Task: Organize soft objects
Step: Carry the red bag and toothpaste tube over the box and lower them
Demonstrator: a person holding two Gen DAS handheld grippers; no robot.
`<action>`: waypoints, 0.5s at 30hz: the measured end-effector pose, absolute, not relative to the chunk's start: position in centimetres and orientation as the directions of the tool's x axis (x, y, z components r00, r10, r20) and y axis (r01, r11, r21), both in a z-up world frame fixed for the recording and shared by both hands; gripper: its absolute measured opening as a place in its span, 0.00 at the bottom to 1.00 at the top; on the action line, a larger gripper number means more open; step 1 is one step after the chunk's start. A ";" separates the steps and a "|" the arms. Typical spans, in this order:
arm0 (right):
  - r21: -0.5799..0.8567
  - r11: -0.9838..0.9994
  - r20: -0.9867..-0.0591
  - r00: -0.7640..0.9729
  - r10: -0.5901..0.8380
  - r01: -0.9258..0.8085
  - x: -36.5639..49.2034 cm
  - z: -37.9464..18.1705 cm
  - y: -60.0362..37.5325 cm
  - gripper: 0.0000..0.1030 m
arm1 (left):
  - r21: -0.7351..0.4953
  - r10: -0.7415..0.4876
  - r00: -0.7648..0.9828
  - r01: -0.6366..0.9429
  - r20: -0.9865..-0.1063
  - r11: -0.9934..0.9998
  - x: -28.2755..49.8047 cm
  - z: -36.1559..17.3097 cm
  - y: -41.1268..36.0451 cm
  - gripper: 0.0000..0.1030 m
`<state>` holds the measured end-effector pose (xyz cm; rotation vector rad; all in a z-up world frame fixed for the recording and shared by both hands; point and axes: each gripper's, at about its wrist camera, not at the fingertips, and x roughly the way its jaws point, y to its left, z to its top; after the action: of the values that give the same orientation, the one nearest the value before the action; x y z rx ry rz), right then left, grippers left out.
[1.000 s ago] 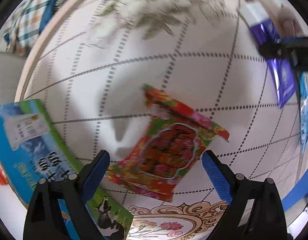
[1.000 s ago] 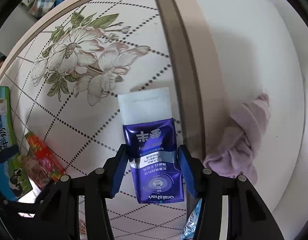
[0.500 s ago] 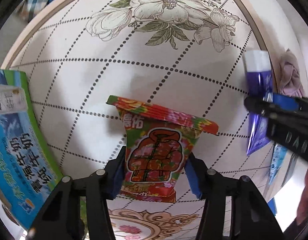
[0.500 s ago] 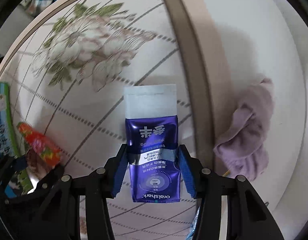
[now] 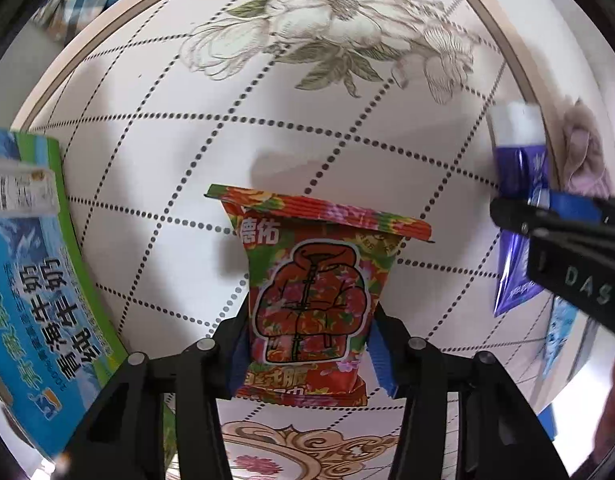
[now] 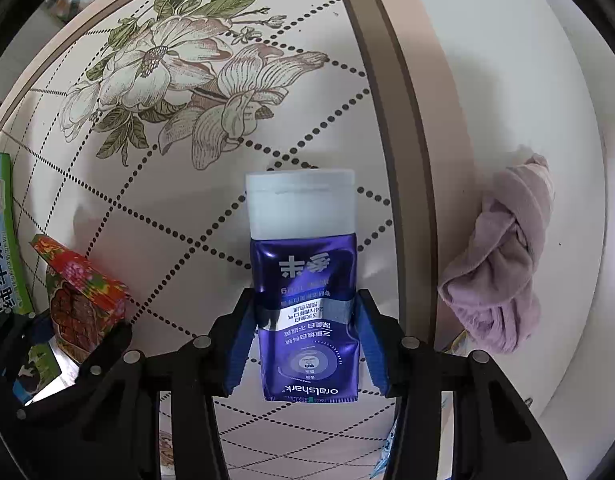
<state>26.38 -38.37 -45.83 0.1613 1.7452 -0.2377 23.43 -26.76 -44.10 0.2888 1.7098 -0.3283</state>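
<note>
My left gripper (image 5: 305, 348) is shut on a red and green flowered snack packet (image 5: 311, 292) and holds it upright above the patterned table. The packet also shows at the lower left of the right wrist view (image 6: 81, 300). My right gripper (image 6: 305, 340) is shut on a purple toothpaste tube (image 6: 305, 292) with a white cap end pointing away. The tube shows at the right of the left wrist view (image 5: 521, 200).
A blue and green milk carton (image 5: 31, 288) lies at the left. A crumpled pink cloth (image 6: 503, 264) lies on the white surface beyond the table's beige rim (image 6: 391, 120). A light blue packet (image 5: 557, 332) lies near the right edge.
My left gripper has closed on the snack packet and lifted it upright. My right gripper keeps its hold on the toothpaste tube and has shifted slightly.
</note>
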 end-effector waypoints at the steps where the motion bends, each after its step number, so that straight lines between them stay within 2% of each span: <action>1: -0.074 0.967 -0.983 -0.181 -0.029 0.244 26.2 -45.7 -38.3 0.48 | -0.062 -0.004 -0.160 0.358 -0.987 0.932 23.4 -43.9 -26.5 0.45; 8: -0.026 0.968 -0.993 -0.117 0.004 0.248 22.5 -41.6 -37.0 0.47 | -0.121 -0.103 -0.072 0.313 -0.992 0.942 23.7 -39.3 -21.7 0.44; 15: 0.093 0.969 -0.996 0.037 0.086 0.229 20.8 -32.5 -32.4 0.47 | -0.126 -0.163 0.118 0.274 -0.980 0.953 23.1 -29.6 -16.4 0.44</action>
<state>20.79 -32.40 -32.47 0.2523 1.5354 -0.1109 23.06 -16.40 -29.60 0.0940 1.4176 -0.3207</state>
